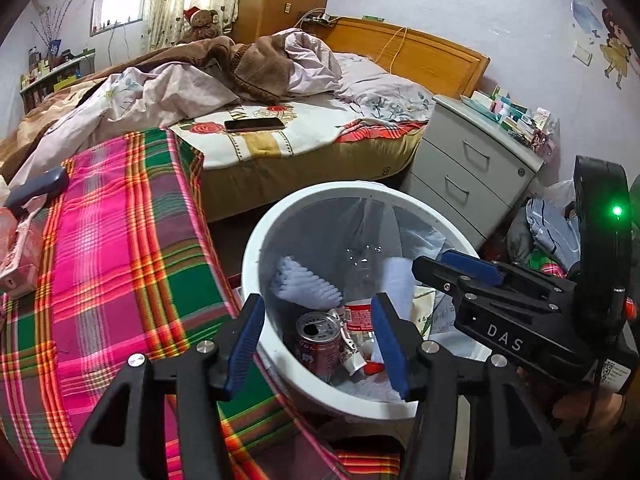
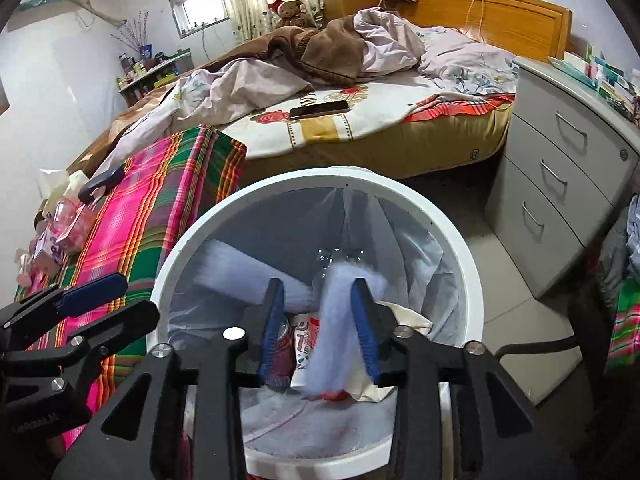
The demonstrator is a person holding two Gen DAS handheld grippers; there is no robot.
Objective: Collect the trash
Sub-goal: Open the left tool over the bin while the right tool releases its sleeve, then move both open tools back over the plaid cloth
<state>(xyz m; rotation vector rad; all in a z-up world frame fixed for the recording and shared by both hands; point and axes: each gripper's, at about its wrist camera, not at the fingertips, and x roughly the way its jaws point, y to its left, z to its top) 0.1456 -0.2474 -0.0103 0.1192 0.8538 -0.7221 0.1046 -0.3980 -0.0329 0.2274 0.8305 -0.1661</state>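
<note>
A white trash bin [image 1: 256, 248] with a clear liner stands on the floor beside the bed. Inside it lie a red drink can [image 1: 318, 340], a clear bottle with a red label [image 1: 360, 316] and paper scraps. My left gripper [image 1: 316, 344] hangs open over the bin's near rim with nothing between its pads; a blurred white tissue [image 1: 304, 284] is in the bin beyond it. My right gripper [image 2: 320, 332] is open above the bin [image 2: 176, 264], and a blurred white tissue [image 2: 332, 320] hangs loose between its blue pads. Each gripper shows in the other's view: right gripper [image 1: 444, 270], left gripper [image 2: 104, 308].
A pink and green plaid cloth [image 1: 120, 260] covers the surface left of the bin, with a dark case [image 1: 36, 190] and a pink packet [image 1: 20, 248] on it. A phone [image 1: 254, 124] lies on the bed. A grey drawer unit [image 1: 472, 176] and bags of clothes [image 1: 552, 228] stand to the right.
</note>
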